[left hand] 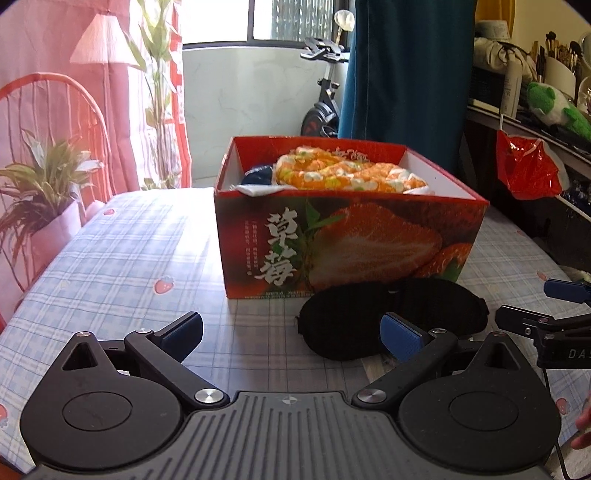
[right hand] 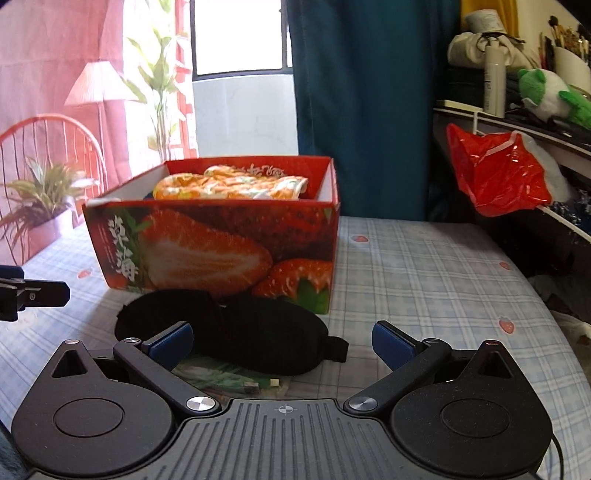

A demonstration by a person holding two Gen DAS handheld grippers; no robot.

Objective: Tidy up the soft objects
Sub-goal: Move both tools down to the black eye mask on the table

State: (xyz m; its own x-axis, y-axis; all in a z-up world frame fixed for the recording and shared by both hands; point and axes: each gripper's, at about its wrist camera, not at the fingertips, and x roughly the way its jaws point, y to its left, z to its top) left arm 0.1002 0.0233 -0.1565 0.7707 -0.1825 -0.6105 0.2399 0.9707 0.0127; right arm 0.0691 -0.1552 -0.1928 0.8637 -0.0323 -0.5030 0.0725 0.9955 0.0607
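Red cardboard box [left hand: 351,243] reads "草莓" | smaller print illegible | both jaws apart

Daylight enters from the window [left hand: 291,20] at the rear; its panes are blown out to near white in both views. The pink curtain [left hand: 55,44] glows with transmitted light and gives the left side a warm cast. A washed-out bright patch lies across the checked tablecloth [left hand: 140,251] left of the strawberry box [left hand: 351,243], whose near face sits in softer shade. The black eye mask [right hand: 236,328] reads as a near-featureless dark mass. Fisheye distortion bows the table edges and darkens the frame corners. Shelf clutter [right hand: 535,74] at right is soft and slightly smeared.
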